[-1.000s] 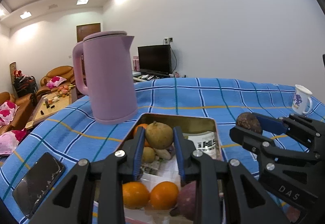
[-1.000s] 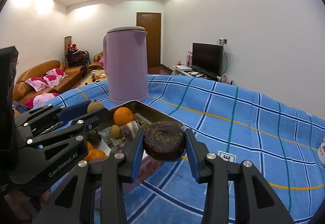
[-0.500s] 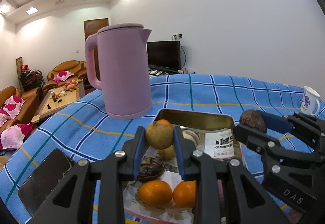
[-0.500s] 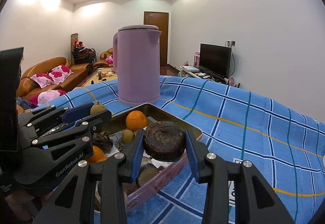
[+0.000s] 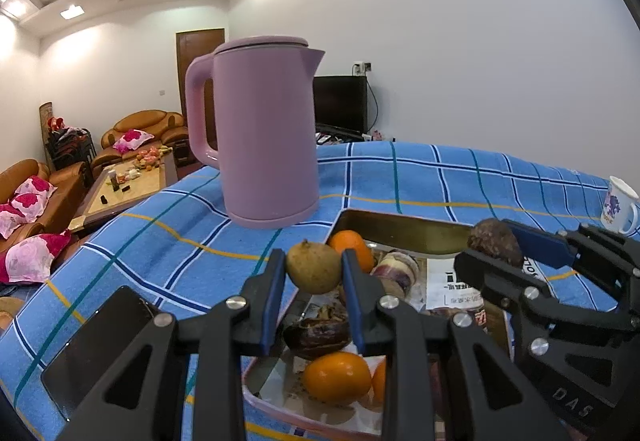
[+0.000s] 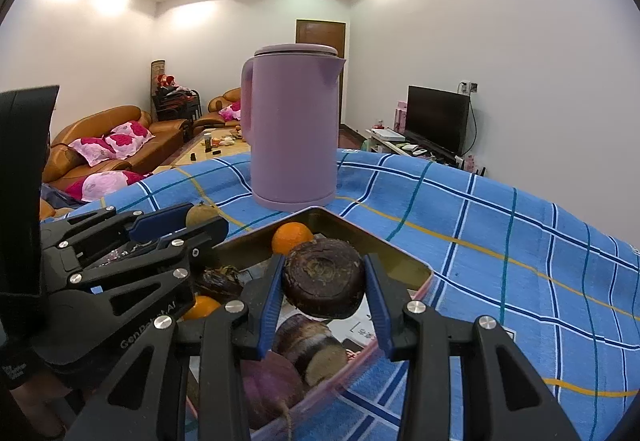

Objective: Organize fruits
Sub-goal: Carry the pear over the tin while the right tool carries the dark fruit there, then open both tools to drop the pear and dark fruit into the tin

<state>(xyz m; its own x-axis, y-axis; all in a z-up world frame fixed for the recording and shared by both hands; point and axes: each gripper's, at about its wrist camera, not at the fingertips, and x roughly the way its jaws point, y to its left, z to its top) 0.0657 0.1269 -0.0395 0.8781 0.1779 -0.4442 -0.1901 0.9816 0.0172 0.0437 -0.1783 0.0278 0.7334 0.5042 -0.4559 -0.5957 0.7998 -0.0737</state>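
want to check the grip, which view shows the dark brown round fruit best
The right wrist view: the dark brown fruit fills the centre, pinched by the right gripper. The left wrist view shows it only small, from the side, partly hidden.

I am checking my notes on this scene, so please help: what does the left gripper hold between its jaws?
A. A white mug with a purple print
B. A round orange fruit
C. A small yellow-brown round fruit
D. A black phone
C: in the left wrist view the left gripper has its blue jaws pressed on a small yellow-brown round fruit, held above the rectangular metal tray.
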